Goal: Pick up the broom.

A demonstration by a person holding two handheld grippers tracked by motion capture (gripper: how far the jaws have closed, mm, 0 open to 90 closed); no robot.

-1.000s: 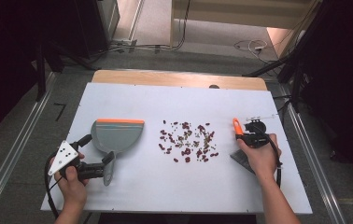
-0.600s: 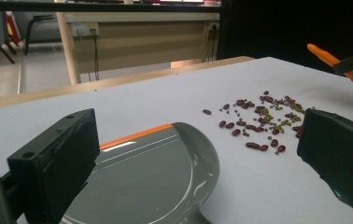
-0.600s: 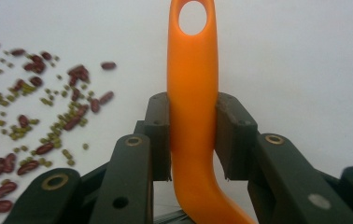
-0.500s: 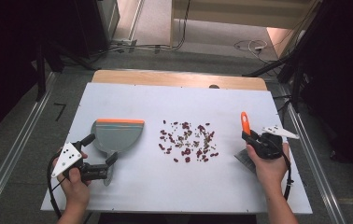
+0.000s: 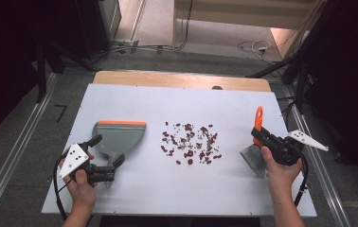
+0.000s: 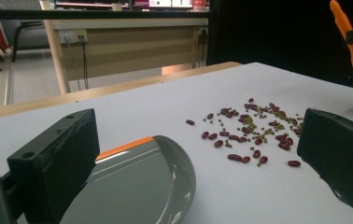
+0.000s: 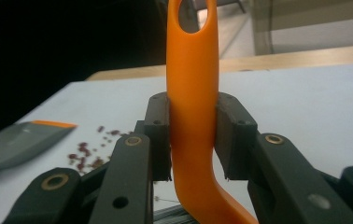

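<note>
Dustpan, spilled beans and brush on a white table

High view: the white table (image 5: 134, 194) stands on grey floor; beans (image 5: 189, 144) lie mid-table beside the dustpan (image 5: 119, 137). Left gripper view: the left gripper (image 6: 188, 163) has its jaws apart around the dustpan's handle end. Right gripper view: the right gripper (image 7: 193, 140) clamps the brush (image 7: 192, 84) by its orange handle.

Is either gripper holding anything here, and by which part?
The right gripper clamps the brush by its orange handle; the left gripper is open, holding nothing.

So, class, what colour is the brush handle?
Orange; the brush handle shows best in the right gripper view.
</note>
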